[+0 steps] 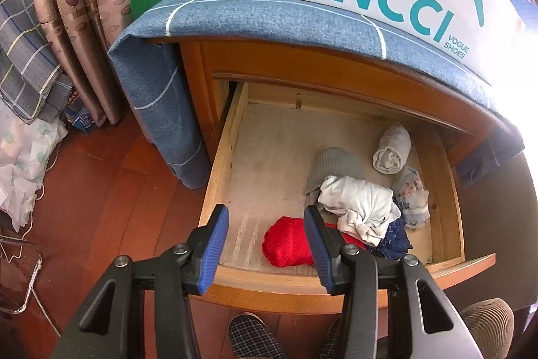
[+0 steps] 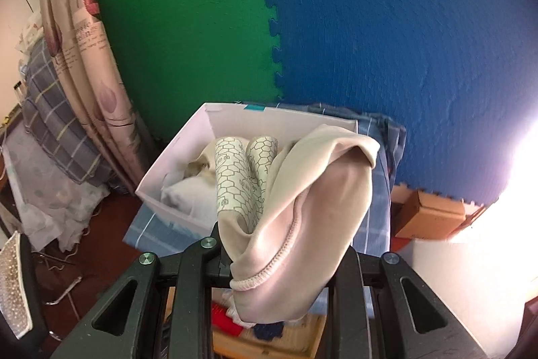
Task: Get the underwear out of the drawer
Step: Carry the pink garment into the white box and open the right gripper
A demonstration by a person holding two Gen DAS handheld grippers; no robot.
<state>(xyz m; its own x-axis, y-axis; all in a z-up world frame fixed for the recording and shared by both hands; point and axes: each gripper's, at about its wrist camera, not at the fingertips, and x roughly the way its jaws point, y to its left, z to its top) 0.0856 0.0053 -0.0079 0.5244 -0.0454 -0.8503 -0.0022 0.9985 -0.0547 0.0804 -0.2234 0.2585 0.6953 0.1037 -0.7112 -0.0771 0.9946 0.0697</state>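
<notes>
Right gripper (image 2: pixel 285 261) jaws clamped on a beige pair of underwear (image 2: pixel 302 207) at lower centre, best carried clear over the white box (image 2: pixel 188 153) rim beyond before letting go, while left gripper (image 1: pixel 265 244) jaws stand apart above the open drawer (image 1: pixel 235 137).

Right gripper (image 2: pixel 285 244) clamping beige underwear (image 2: pixel 302 207), white box (image 2: pixel 175 164) behind.

Place: a bedroom in a home.
Furniture: wooden nightstand (image 1: pixel 302 63), its drawer (image 1: pixel 232 137) holding rolled clothes.
Soft goods: flowered curtains (image 1: pixel 87 9), plaid bedding (image 1: pixel 27 63).
Floor: red wood boards (image 1: pixel 111 207), a slippered foot (image 1: pixel 252 338).
</notes>
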